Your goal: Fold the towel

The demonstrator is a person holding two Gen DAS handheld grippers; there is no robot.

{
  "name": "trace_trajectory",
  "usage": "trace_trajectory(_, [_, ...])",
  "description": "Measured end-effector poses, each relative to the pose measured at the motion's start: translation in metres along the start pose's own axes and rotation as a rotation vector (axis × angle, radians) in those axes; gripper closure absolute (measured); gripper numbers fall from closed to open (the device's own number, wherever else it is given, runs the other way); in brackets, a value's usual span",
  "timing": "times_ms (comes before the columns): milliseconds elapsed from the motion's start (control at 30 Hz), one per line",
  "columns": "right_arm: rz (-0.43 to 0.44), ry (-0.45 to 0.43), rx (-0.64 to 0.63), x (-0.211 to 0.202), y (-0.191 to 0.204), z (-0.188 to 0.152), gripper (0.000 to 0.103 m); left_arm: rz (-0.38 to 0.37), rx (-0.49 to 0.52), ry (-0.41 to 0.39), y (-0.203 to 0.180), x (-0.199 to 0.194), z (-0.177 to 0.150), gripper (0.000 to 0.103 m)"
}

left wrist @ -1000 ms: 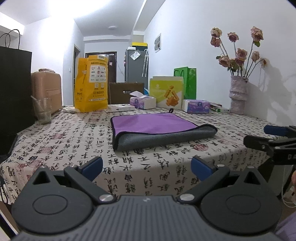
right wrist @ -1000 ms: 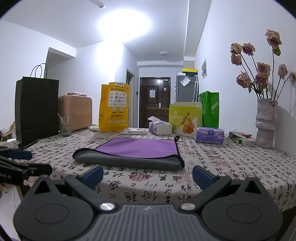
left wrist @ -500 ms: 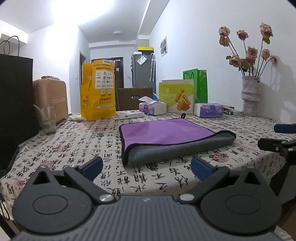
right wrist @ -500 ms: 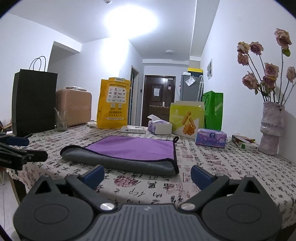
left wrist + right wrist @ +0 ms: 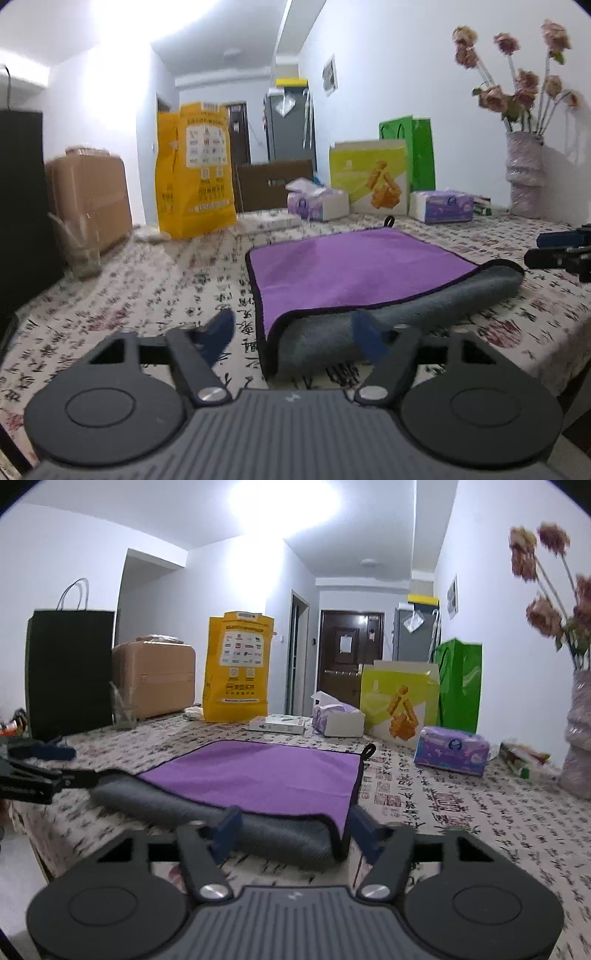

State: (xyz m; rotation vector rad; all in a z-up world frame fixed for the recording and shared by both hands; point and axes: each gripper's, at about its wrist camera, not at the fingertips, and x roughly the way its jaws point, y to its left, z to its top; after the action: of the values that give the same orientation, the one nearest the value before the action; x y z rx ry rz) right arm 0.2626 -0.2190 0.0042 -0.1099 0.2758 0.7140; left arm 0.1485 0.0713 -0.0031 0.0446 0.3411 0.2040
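Left tongs [image 5: 295, 334] are low at the near edge of the bench [image 5: 147, 295], fingers spread wide apart, nothing between the blue pads [image 5: 218, 332]; they straddle the near left corner of the towel [image 5: 354, 269], the right pad lying over the grey roll of the fold, though contact is not clear; right tongs [image 5: 293, 825] mirror that on the other side, also parted and gripping nothing, framing the near right corner of the same towel [image 5: 258, 771]; from the right view the left tongs show at the far left edge, and from the left view the right tongs show at the far right edge, each just off an end of the fold.

The towel lies flat in the middle of the bench, already doubled over; purple face up, black trim round the edge, grey underside showing as a thick rounded fold along the near side; a small black loop [image 5: 368, 748] sticks out at its far corner.

Further out, on the calligraphy-print cloth: a yellow bag [image 5: 194, 170] upright behind the towel; a tissue box [image 5: 319, 201] and a purple tissue pack [image 5: 441, 206]; a yellow-green box [image 5: 371, 175] with a green bag [image 5: 421, 147] behind it; a vase [image 5: 524, 173] of dried roses at far right; a glass [image 5: 79, 247] and a black bag [image 5: 68, 672] at left; a tan suitcase [image 5: 155, 677] beyond.
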Motion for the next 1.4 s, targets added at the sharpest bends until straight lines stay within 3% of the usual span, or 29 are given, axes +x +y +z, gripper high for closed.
trace_trajectory(200, [0.066, 0.065, 0.058, 0.034, -0.027, 0.009, 0.052, -0.004, -0.050, 0.102, 0.010, 0.033, 0.002, 0.056])
trace_trajectory(267, [0.092, 0.094, 0.060, 0.042, -0.033, 0.007, 0.055, -0.028, -0.069, 0.115, 0.014, 0.036, 0.000, 0.062])
trace_trajectory(333, [0.105, 0.114, 0.069, 0.048, -0.039, 0.005, 0.059, -0.046, -0.070, 0.131, 0.015, 0.039, -0.002, 0.074])
trace_trajectory(567, [0.132, 0.202, 0.072, 0.069, -0.044, 0.002, 0.075, -0.069, -0.089, 0.150, 0.021, 0.041, 0.000, 0.096])
trace_trajectory(700, [0.133, 0.215, 0.055, 0.074, -0.042, 0.002, 0.098, -0.082, -0.087, 0.136, 0.025, 0.040, 0.002, 0.097])
trace_trajectory(1000, [0.108, 0.183, 0.003, 0.079, -0.040, 0.020, 0.098, -0.068, -0.096, 0.119, 0.027, 0.048, 0.018, 0.097])
trace_trajectory(1400, [0.093, 0.184, 0.065, 0.106, -0.059, 0.047, 0.099, -0.088, -0.109, 0.135, 0.045, 0.096, 0.064, 0.097])
